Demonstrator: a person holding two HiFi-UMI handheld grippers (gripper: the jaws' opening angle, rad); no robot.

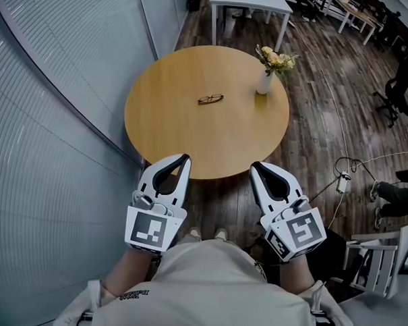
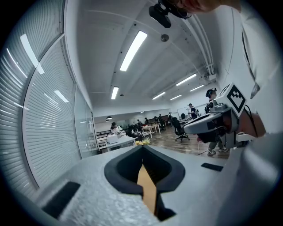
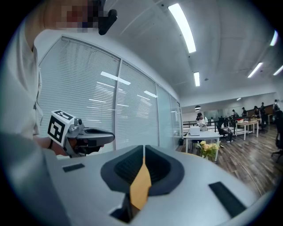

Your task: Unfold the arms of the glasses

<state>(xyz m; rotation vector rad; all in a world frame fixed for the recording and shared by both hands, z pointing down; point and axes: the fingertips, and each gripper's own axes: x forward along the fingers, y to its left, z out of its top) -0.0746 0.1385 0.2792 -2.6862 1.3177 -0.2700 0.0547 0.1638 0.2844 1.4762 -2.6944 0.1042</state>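
Glasses (image 1: 210,98): lie near the middle of the round desk (image 1: 165,123), well ahead of both tools. They are too small to tell how the arms sit.
Left hand-held gripper (image 1: 185,157): jaws pressed together with nothing between them, tip over the desk's near edge.
Right hand-held gripper (image 1: 254,166): jaws together and empty, tip at the same near edge.
Desk in the gripper views: only a tan sliver shows through the slot behind each pair of jaws.
Vase of flowers (image 1: 264,80): upright near the desk's right rim, apart from the glasses.

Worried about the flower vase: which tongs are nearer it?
Right. The right tongs sit at the table's near edge, straight before the vase; left tongs sit further left.
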